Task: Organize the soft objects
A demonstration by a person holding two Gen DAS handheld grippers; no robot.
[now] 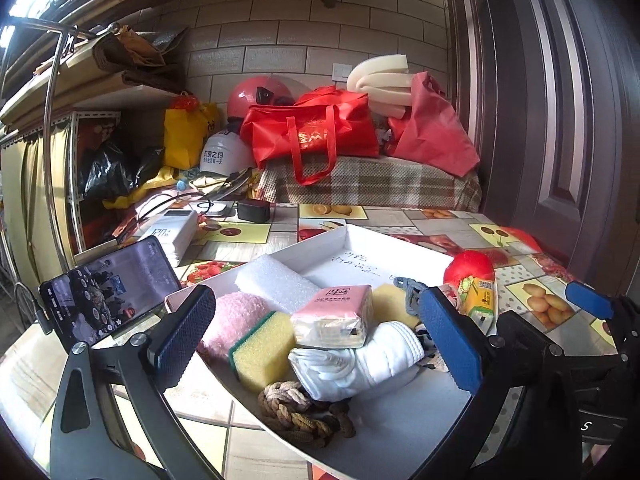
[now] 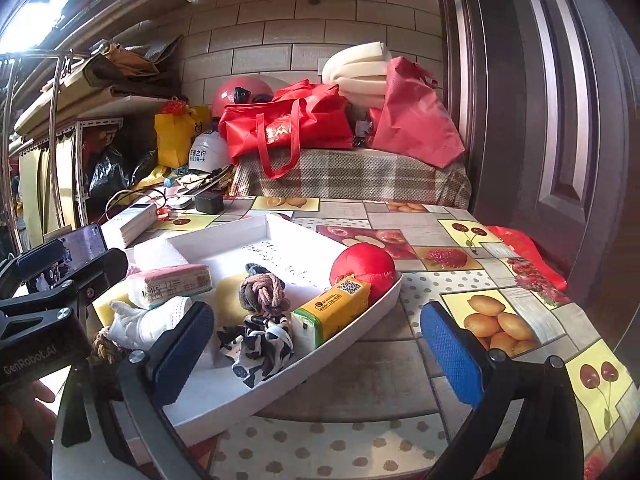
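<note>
A white tray point(image 1: 400, 440) on the fruit-print table holds a pile of soft things: a pink fluffy pad point(image 1: 236, 316), a yellow-green sponge point(image 1: 262, 350), a pink tissue pack point(image 1: 334, 316), a white foam block point(image 1: 276, 284), white cloth point(image 1: 356, 360) and a braided rope point(image 1: 300, 412). My left gripper point(image 1: 318, 340) is open over the tray's near left end and grips nothing. In the right wrist view a cow-print scrunchie point(image 2: 260, 344), a knotted rope point(image 2: 264, 292), a yellow tissue pack point(image 2: 332, 312) and a red ball point(image 2: 364, 266) lie in the tray point(image 2: 360, 332). My right gripper point(image 2: 316, 352) is open over the tray's right rim.
A phone point(image 1: 108, 300) leans at the table's left edge, with a white power bank point(image 1: 172, 232) and a black charger point(image 1: 254, 210) behind it. Red bags point(image 1: 316, 128) sit on a plaid bench at the back. A dark door point(image 2: 560, 120) stands on the right, with red cloth point(image 2: 528, 256) below it.
</note>
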